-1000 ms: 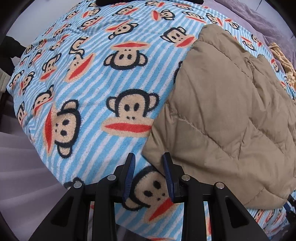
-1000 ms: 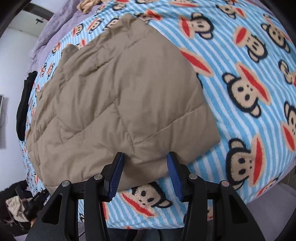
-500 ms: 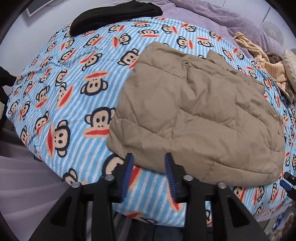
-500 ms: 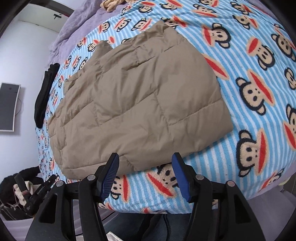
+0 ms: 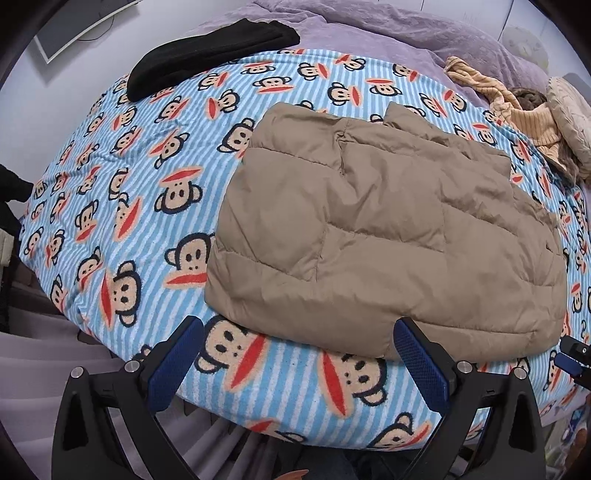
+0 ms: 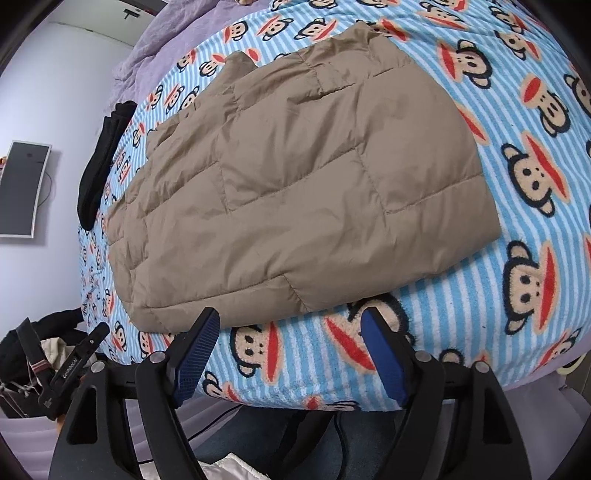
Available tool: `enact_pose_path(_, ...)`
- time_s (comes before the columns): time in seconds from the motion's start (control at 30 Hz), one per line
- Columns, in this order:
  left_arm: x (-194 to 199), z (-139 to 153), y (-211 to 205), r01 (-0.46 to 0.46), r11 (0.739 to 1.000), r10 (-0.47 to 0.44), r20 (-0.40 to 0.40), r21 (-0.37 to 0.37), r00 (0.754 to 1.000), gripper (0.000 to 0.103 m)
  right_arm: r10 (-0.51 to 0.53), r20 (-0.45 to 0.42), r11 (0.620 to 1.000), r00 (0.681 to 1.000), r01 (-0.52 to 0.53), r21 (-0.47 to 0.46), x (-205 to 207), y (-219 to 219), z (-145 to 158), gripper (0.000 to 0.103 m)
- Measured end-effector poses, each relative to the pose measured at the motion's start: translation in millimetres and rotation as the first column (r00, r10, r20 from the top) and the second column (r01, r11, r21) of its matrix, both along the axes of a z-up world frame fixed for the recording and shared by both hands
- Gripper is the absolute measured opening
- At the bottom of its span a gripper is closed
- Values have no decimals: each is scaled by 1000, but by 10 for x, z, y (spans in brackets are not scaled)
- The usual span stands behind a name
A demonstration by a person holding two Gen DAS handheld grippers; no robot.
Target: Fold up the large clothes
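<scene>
Two pairs of tongs hang at the near edge of the bed [image 5: 122,192], and I see nothing between either pair. Biggest thing in my feeds is that bed, covered by a blue-and-white striped blanket [image 6: 535,122] printed with cartoon monkey faces; a purple cover [image 5: 424,33] lies bunched along its far end. Next in size is the tan quilted jacket [image 5: 384,236], folded into a rough rectangle and lying flat on the blanket, its near hem close to the bed's near edge. From my right wrist camera the same jacket [image 6: 295,177] fills the middle of the view. A black garment [image 5: 207,51] rests at the far left corner of the bed, well apart from the jacket, and a heap of yellowish knitwear [image 5: 517,110] sits at the far right. My left tongs [image 5: 295,358] are spread wide, hovering just short of the jacket's hem without touching it. My right tongs [image 6: 288,354] are likewise apart, over the blanket just below the hem.
</scene>
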State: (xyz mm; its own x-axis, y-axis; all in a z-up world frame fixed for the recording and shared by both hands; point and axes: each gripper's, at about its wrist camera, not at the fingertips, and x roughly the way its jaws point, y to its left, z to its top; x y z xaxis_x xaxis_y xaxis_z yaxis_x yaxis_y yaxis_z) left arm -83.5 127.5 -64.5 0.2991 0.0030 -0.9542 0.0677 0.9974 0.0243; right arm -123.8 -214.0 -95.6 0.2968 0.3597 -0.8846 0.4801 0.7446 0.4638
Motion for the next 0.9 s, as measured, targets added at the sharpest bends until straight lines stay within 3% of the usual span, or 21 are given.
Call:
enact_pose_path(0.53,754,-288,394,114,993,-116,-66,-31,991,103,-17,-13,1000,1000,17,5,638,857,-66,86)
enact_pose_path(0.57,802,-321,415,121,992,-123,-73,-37,990,103,-17,-12,1000,1000,18,5,667,894,-64,87)
enact_pose_path(0.67,907,-386,451,147,988,-150,-82,-43,985,103,-30,2,1000,1000,30,6,739,1007,-42,103)
enact_pose_path(0.9,1084,-524,529,181,981,-188,-101,-71,977,103,-31,-56,1000,998,30,-9,884,1201,-88,103)
